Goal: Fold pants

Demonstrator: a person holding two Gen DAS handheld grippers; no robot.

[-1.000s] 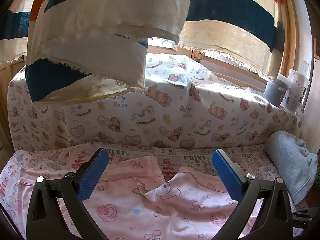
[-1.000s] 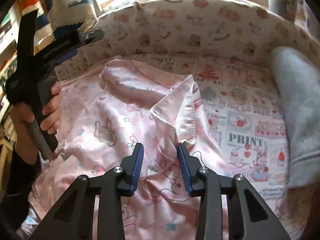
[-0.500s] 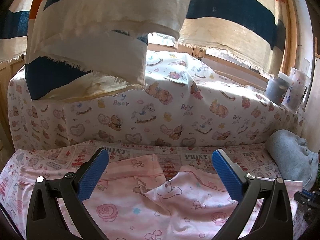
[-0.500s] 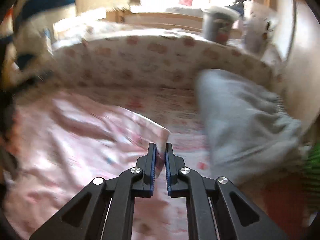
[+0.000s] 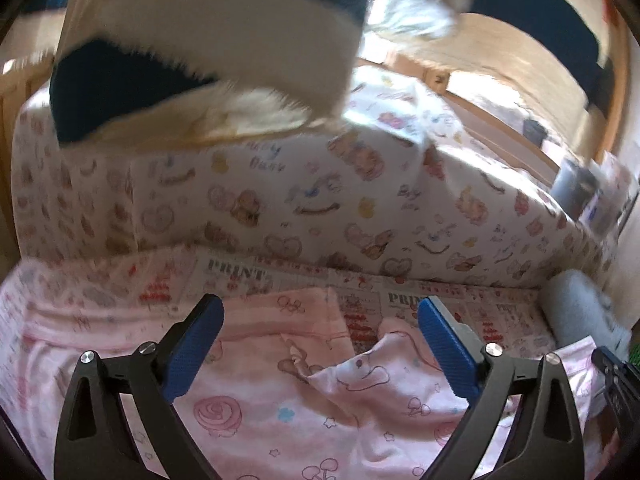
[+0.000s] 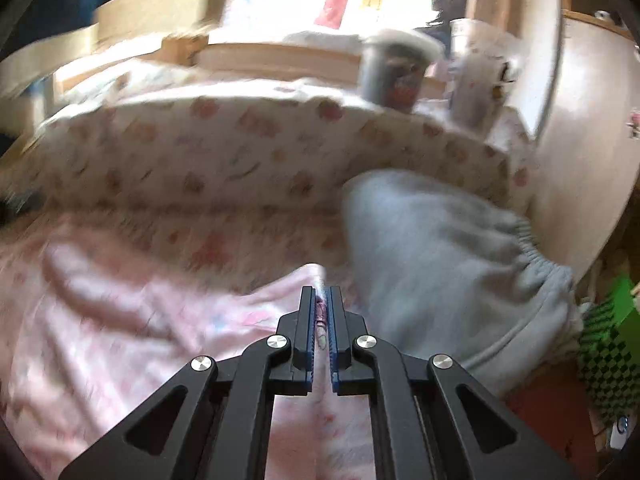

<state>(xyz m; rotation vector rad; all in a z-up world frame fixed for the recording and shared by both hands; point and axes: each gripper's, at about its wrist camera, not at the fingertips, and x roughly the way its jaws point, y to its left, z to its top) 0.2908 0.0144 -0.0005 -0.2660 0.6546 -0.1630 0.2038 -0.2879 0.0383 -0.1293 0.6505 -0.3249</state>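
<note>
Pink cartoon-print pants [image 5: 260, 400] lie spread on a printed sheet [image 5: 236, 276]. One leg is folded over near the middle. My left gripper [image 5: 320, 304] hovers above the pants. Its blue pads stand wide apart with no cloth pinched, and the jaws are closing slightly. In the right wrist view my right gripper [image 6: 320, 292] is shut on a corner of the pink pants [image 6: 140, 320]. It holds that corner up, right beside a grey garment [image 6: 440, 248].
A bear-print padded backrest [image 5: 280, 200] runs behind the sheet. A striped curtain [image 5: 200, 20] hangs low over it. The grey garment [image 5: 576, 304] is heaped at the right end. Two cups [image 6: 394, 72] stand on the ledge behind it.
My right gripper closed on the pants' edge and lifted it, swinging right towards the grey garment. The left gripper shifted and tilted a little, its jaws slightly narrower.
</note>
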